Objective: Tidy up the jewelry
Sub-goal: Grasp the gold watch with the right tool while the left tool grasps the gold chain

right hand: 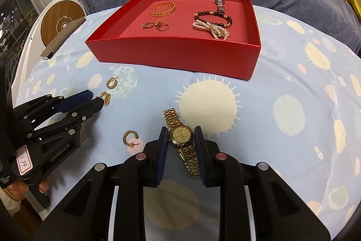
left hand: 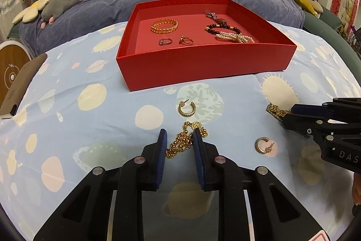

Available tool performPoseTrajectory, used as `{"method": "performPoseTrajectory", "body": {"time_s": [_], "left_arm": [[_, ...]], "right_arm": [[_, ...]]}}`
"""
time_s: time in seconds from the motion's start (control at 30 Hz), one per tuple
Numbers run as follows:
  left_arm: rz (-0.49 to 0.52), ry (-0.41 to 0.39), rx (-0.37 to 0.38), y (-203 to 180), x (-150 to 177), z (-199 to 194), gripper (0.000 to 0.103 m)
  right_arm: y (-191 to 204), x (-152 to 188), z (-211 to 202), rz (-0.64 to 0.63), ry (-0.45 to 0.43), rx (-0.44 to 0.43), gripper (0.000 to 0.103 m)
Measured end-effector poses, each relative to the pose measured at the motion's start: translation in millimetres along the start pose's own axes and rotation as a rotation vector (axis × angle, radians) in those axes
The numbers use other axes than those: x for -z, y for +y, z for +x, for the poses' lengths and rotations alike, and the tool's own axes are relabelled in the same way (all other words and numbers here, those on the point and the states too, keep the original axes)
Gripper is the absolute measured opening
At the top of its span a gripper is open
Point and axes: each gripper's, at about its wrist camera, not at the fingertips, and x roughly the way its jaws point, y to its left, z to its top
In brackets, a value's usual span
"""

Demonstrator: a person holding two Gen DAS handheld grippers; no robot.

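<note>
Here, gold watch lengthwise between the right gripper's jaws.

Both grippers are tilting steeply down toward the near edge of the bed. The left gripper is pinching its blue pads on the gold chain bracelet; the right gripper is gripping the gold watch between narrowed jaws

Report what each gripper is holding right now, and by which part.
Left gripper: gold chain necklace, gripped across its bunched links. Right gripper: gold wristwatch, fingers at the sides of its case.
</note>
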Motion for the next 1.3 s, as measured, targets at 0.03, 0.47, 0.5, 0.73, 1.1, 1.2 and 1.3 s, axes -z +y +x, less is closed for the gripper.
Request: {"method": "performPoseTrajectory", "body": {"time_s": [0.03, 0.47, 0.5, 0.73, 1.1, 1.2, 1.3], "left_arm": [[0.005, -0.002, -0.001, -1, 0, 0, 0.009], [-0.032, -0.01, 0.067, 1, -7, -18, 0.004], [-0.036, -0.013, 0.076, 2, -9, -20, 0.004], [-0.072, -0.033, 0.103, 5, -18, -35, 0.004], [-0.086, -0.021, 0.112, 5, -18, -36, 0.004], [-0.087, -0.021, 0.111, 6, -17, -36, 0.004], [-0.096, -0.022, 0.116, 7, -18, -37, 0.004]], "right_arm": [[-1, 0, -1, 0.001, 0.0, 0.0, 0.023], [-9, -3, -19, 0.014, -0.044, 0.001, 0.006], [-9, -4, -21, 0.013, -0.044, 0.001, 0.0], [-16, -4, -23, 0.028, -0.035, -0.023, 0.001], [2, 11, -6, -0.063, 0.009, 0.001, 0.033], [3, 12, -3, -0.075, 0.001, 0.021, 0.023], [3, 11, -3, -0.076, 0.003, 0.021, 0.022]]}}
